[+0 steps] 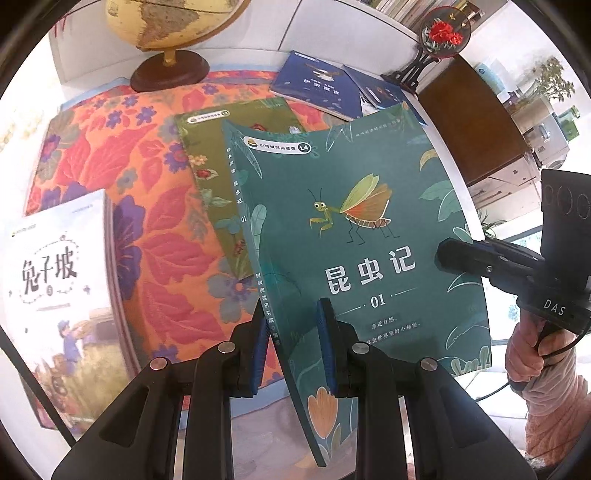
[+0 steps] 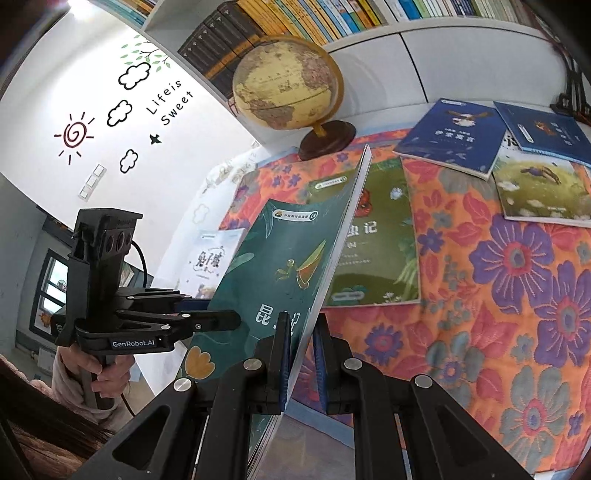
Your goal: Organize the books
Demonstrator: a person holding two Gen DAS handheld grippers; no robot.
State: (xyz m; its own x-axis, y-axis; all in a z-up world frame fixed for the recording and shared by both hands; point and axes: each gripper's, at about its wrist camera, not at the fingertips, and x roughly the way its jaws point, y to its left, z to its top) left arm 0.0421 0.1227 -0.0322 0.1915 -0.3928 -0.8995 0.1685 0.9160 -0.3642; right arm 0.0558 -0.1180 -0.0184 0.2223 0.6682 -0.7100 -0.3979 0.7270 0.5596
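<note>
A teal insect book (image 1: 362, 236) is held up off the table, tilted. My left gripper (image 1: 295, 347) is shut on its spine edge near the bottom. My right gripper (image 2: 301, 354) is shut on the book's opposite edge (image 2: 284, 273); it shows in the left wrist view (image 1: 480, 258) at the right. The left gripper shows in the right wrist view (image 2: 207, 310) at the left. A green book (image 1: 210, 162) lies flat on the floral cloth behind it. A white book (image 1: 51, 280) lies at the left. Two blue books (image 2: 454, 136) and a meadow-cover book (image 2: 543, 188) lie at the back right.
A globe on a wooden base (image 2: 288, 88) stands at the back of the table. The floral quilted cloth (image 2: 498, 295) covers the tabletop. A shelf of books (image 2: 295, 22) runs above. A round flower ornament on a stand (image 1: 443, 33) stands at the back right.
</note>
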